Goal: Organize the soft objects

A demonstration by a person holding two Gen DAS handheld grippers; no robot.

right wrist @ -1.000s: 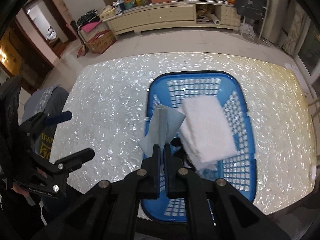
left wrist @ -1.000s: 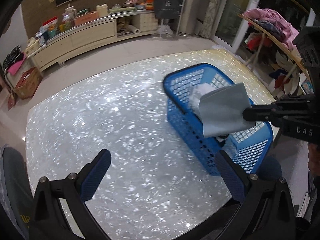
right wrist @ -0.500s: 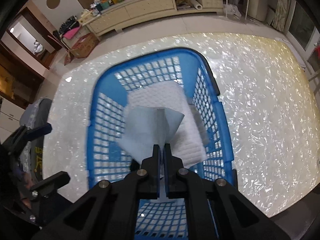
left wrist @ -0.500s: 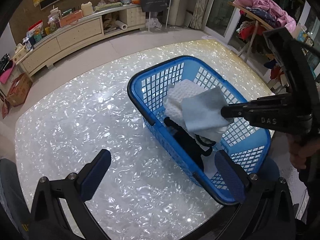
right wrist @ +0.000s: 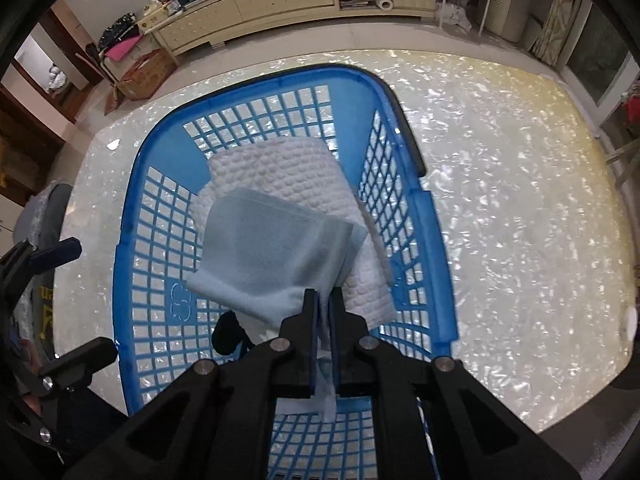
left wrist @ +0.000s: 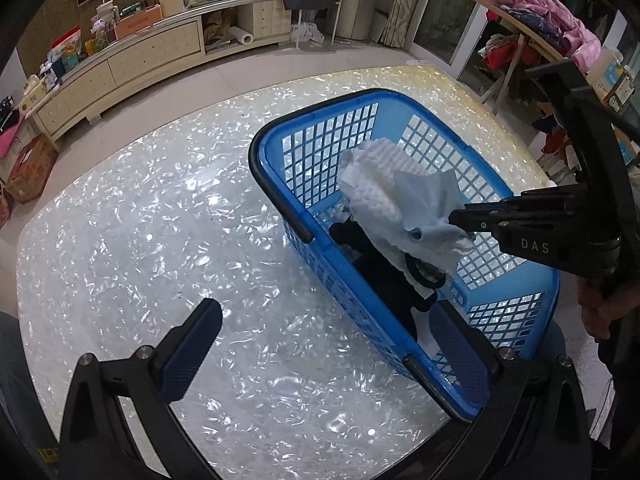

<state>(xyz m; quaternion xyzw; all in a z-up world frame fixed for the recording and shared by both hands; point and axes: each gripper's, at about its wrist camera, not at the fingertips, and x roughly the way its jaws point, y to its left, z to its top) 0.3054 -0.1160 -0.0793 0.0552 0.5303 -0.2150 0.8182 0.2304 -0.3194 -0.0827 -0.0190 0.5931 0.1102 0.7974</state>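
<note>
1. on a pearly white table (left wrist: pixel 120 240) stands a blue basket (left wrist: pixel 304 136), its mesh walls upright and a black handle along its near rim.
2. inside the basket lies a white textured cloth (right wrist: pixel 280 176), folded, with a black item (left wrist: pixel 372 264) beneath it at the near end.
3. right gripper (right wrist: pixel 324 300): points steeply down over the basket; its jaws are just beginning to part, with the edge of a pale blue cloth (right wrist: pixel 272 256) between the pads.
4. the pale blue cloth drapes forward from those pads and rests on top of the white textured cloth, within the basket's walls.
5. left gripper (left wrist: pixel 320 344): jaws spread wide, nothing between them; one finger is over the bare table, the other over the basket's near corner.
6. a hand (left wrist: pixel 600 308) grips the right tool's handle at the frame edge.
</note>
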